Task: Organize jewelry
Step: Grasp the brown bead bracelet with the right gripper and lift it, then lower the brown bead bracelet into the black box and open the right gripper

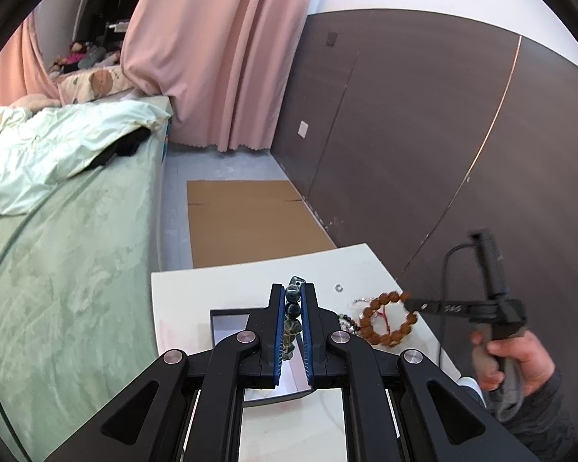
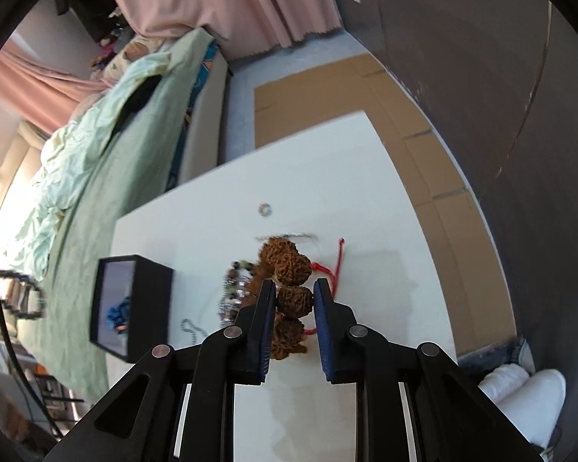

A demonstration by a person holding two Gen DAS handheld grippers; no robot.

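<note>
Box [image 1: 227, 323] partly behind left gripper [image 1: 293, 300]

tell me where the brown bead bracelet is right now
The brown bead bracelet is pinched in the right tool, just above the white table, right of the black box.

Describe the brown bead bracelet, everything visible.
The brown bead bracelet is a loop of large, wrinkled, seed-like beads strung on red cord, with a knotted red tail. The right gripper has its jaws closed on a few beads; the rest hangs over the white table, beside other jewelry.
</note>
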